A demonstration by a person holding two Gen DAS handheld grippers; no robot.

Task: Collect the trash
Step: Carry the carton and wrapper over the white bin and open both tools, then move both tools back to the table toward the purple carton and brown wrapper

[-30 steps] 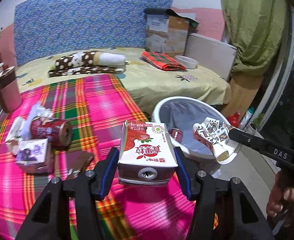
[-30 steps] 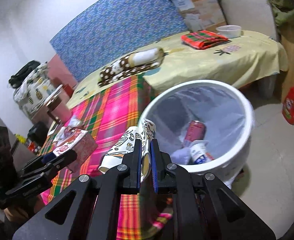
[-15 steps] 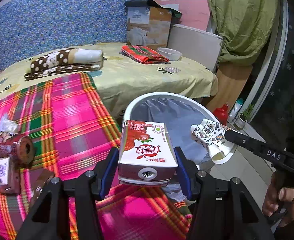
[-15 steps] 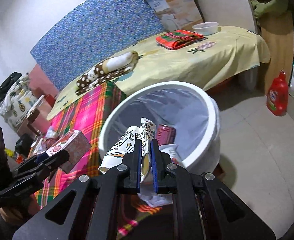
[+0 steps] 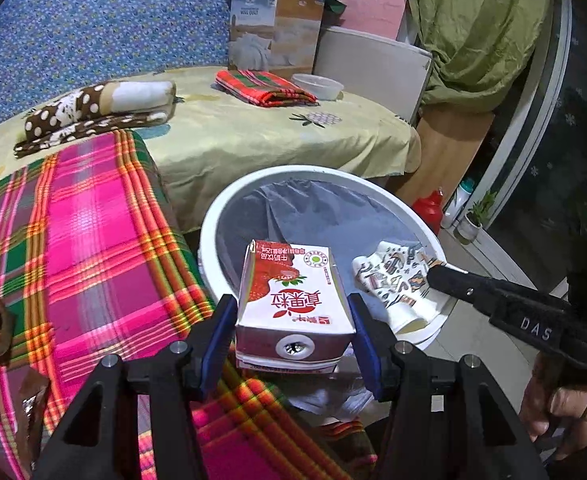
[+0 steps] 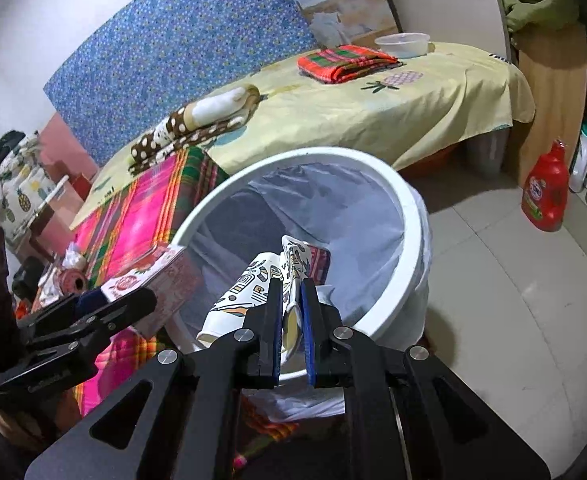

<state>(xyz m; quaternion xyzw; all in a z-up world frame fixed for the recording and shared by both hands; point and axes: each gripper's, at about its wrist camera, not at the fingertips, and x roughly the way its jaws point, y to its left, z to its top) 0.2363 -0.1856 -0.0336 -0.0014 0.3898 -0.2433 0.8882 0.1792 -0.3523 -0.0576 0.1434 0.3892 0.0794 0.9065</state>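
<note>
Left claw (image 5: 293, 320) clamps the strawberry milk carton (image 5: 293, 300) by its stiff flat sides, likely light and empty, at the bin's (image 5: 393, 194) near rim, while the right claw (image 6: 291, 304), pinched nearly closed, grips the soft crushed paper cup (image 6: 253, 292) over the opening.

black hand-held gripper (image 5: 295, 322), blue finger pads (image 5: 220, 326), silver screws.

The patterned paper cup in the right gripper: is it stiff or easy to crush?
The paper cup looks soft: it is pinched nearly flat in the right gripper, so probably empty and light. Released over the white bin, it should likely drop in without rolling.
</note>
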